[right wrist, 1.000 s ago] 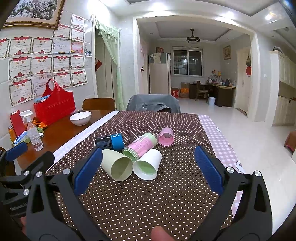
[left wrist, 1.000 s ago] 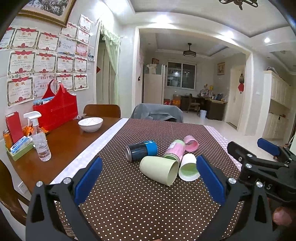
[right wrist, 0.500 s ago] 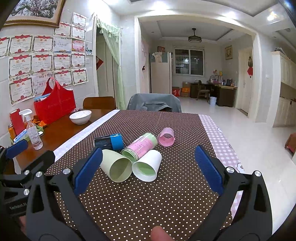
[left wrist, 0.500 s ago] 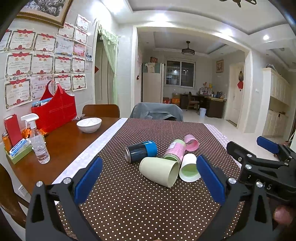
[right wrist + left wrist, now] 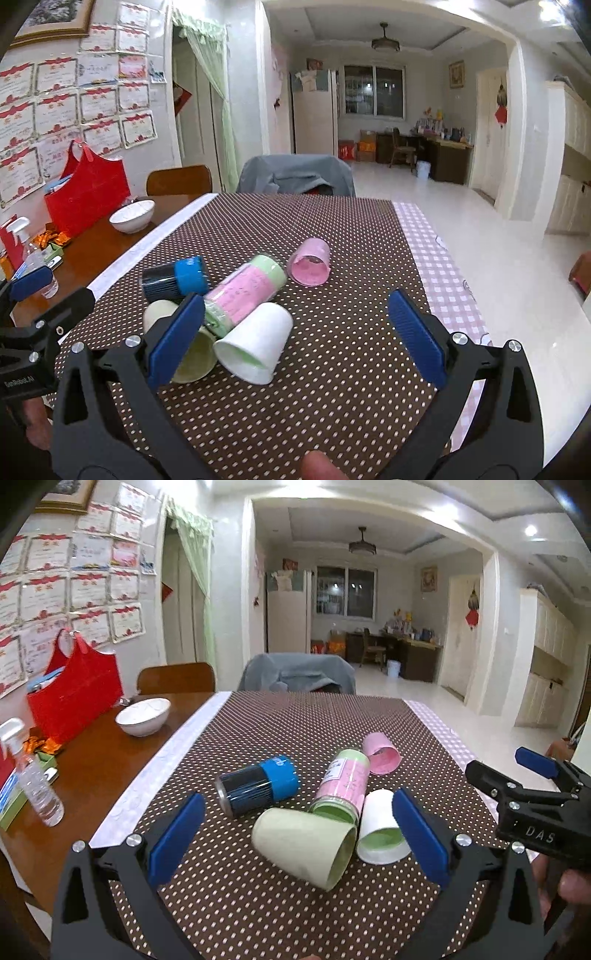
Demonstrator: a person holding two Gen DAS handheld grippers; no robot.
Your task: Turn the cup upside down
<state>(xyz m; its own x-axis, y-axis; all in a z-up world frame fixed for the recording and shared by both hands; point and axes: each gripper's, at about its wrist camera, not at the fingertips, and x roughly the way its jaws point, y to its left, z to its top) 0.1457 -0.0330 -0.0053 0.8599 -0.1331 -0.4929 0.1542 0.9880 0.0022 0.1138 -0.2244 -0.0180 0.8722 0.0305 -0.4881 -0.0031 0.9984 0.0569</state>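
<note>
Several cups lie on their sides on the brown dotted tablecloth (image 5: 295,720): a pale green cup (image 5: 303,843), a white cup with green inside (image 5: 382,832), a pink and green tumbler (image 5: 341,784), a blue and black cup (image 5: 258,784) and a small pink cup (image 5: 380,753). My left gripper (image 5: 299,842) is open, its fingers either side of the pale green cup. My right gripper (image 5: 295,336) is open around the white cup (image 5: 256,341); its left finger (image 5: 177,338) partly hides the pale green cup (image 5: 192,354). The tumbler (image 5: 243,293), blue cup (image 5: 175,278) and pink cup (image 5: 310,262) lie beyond.
A white bowl (image 5: 143,716), a red bag (image 5: 74,690) and a spray bottle (image 5: 35,786) stand on the bare wooden table (image 5: 92,775) at the left. A chair with a grey cover (image 5: 295,674) stands at the far end. The right gripper's body (image 5: 532,805) is at the left view's right edge.
Both grippers have moved forward and down toward the cups, which now appear larger and lie between the fingers. The cups have not moved.
</note>
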